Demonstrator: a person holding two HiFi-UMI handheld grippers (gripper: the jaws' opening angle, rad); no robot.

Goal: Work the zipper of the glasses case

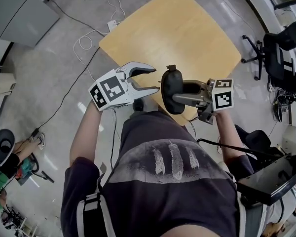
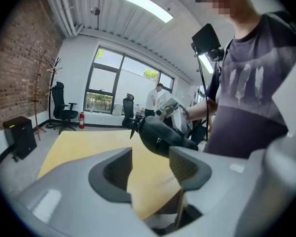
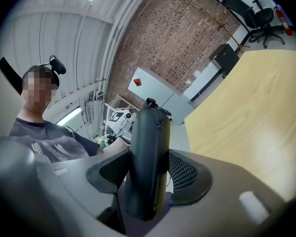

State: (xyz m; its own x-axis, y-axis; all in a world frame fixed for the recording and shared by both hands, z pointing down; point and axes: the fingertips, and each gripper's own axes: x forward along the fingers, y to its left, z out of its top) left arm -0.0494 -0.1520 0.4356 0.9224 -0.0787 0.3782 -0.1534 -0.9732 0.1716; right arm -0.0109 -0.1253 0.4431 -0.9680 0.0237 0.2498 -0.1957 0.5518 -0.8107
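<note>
- Now: right gripper [image 1: 180, 93] is clamped on the case [image 1: 171, 90], its pads pressing the two long sides. The case sticks out well past the fingertips.
- Case is off the table [image 1: 177, 33], held in the air over the table's near edge, just ahead of the person's torso. Its long axis runs near to far in the head view.
- Zipper pull [image 1: 171, 67] shows as a small tab at the case's far end, out beyond the right gripper's hold.
- Left gripper [image 1: 155, 79] has its jaws spread wide with nothing between them. Its tips point right, toward the case's left side: near but apart, with a strip of air between.
- Left gripper view: case lies ahead and right of the jaws.
- Room: tabletop stretches away on the far side of both grippers. Cables [image 1: 84, 43] lie on the floor left of the table. Chair [image 1: 281, 48] stands well apart at right.
</note>
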